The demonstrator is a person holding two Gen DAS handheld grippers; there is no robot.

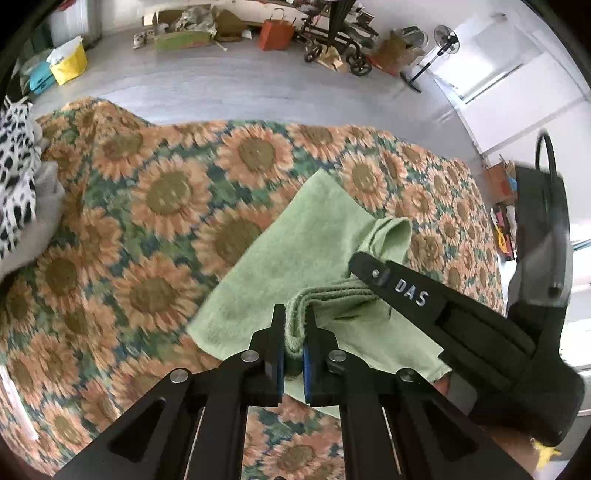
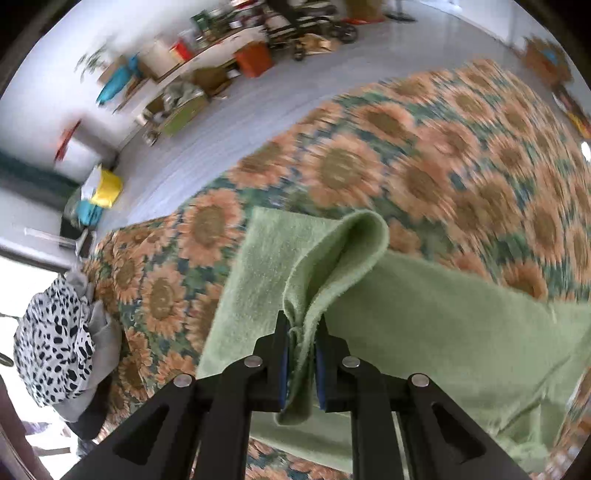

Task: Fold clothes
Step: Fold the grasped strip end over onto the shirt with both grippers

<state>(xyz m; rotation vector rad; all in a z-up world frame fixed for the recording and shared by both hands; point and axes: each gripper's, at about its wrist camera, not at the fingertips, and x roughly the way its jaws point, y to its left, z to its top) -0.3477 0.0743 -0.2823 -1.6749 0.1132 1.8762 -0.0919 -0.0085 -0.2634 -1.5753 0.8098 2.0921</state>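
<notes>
between the blue pads of the left gripper (image 1: 294, 334) sits a bunched, layered edge of the green towel (image 1: 295, 236), and the jaws are clamped tight on it. just to its right in the left wrist view, the right gripper (image 1: 364, 267) reaches in at a slant, its black finger marked "das" lying across the same raised fold, with the towel's corner curling up over its tip. on the right wrist view the right gripper (image 2: 301, 339) pinches a gathered ridge of the green towel (image 2: 424, 314), jaws closed on the cloth, which stands up in a soft loop just past the fingertips and hangs down below the pads.

beyond the two grips the rest of the towel spreads out flat over the sunflower blanket (image 1: 159, 192), which covers a bed-like surface and shows as blurred orange blooms on green. the towel lies toward the near right part of that blanket in the left wrist view, its far corner pointing away from the camera.

further off, at the left edge of the blanket, a black-and-white spotted garment (image 2: 55, 350) sits heaped on some grey cloth (image 2: 105, 334).

past the blanket lies a pale grey floor (image 1: 229, 85). along the far wall stand a yellow bag (image 1: 68, 61), cardboard boxes (image 1: 192, 27), an orange paper bag (image 1: 277, 33), a wheeled frame (image 1: 336, 40) and a standing fan (image 1: 441, 46).
</notes>
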